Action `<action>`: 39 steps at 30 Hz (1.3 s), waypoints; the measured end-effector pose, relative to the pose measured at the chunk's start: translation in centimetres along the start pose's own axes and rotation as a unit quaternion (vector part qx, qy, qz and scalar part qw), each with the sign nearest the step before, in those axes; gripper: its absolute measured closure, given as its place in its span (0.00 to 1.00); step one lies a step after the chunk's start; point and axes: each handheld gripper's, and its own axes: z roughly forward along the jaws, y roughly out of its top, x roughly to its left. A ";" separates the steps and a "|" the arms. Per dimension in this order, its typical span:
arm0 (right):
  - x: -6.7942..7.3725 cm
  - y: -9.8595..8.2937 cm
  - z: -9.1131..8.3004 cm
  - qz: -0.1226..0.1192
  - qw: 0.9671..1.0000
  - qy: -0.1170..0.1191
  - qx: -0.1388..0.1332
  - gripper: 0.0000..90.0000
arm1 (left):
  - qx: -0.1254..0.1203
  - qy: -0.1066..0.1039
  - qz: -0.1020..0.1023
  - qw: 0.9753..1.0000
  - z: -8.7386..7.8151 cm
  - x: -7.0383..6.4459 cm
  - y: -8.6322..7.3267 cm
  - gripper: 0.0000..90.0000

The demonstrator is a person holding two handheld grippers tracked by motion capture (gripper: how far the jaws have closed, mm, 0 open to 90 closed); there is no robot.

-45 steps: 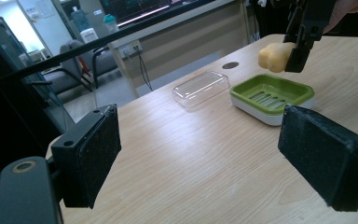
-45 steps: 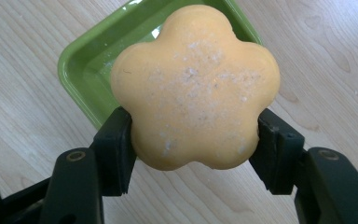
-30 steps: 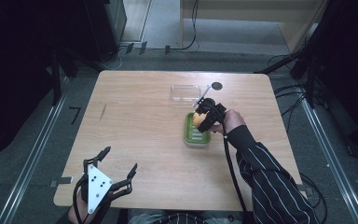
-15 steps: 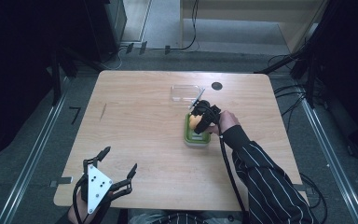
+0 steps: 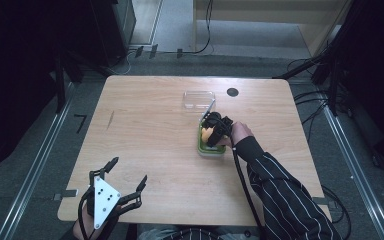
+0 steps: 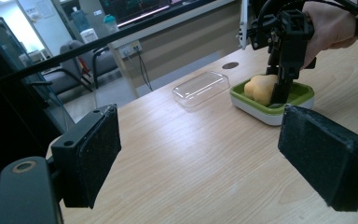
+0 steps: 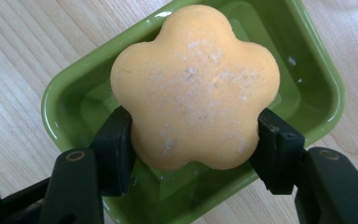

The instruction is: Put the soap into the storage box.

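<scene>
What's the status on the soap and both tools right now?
Right tool shut on flower-shaped soap, over green dish. Left tool open, idle at near table edge. Clear lid lies behind dish, not in the way.

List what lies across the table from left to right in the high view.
Left tongs near the front edge → clear plastic lid → green dish with the right tongs holding the yellow flower-shaped soap over it → the person's right hand.

Wooden table [image 5: 145, 130] — bearing a green dish [image 5: 203, 148] and clear lid [image 5: 199, 99].
</scene>
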 end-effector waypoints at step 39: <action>-0.4 -3.5 -5.1 0.032 0.999 -0.027 -0.025 0.09 | -0.002 -0.001 0.001 1.000 0.1 -0.1 0.1 0.15</action>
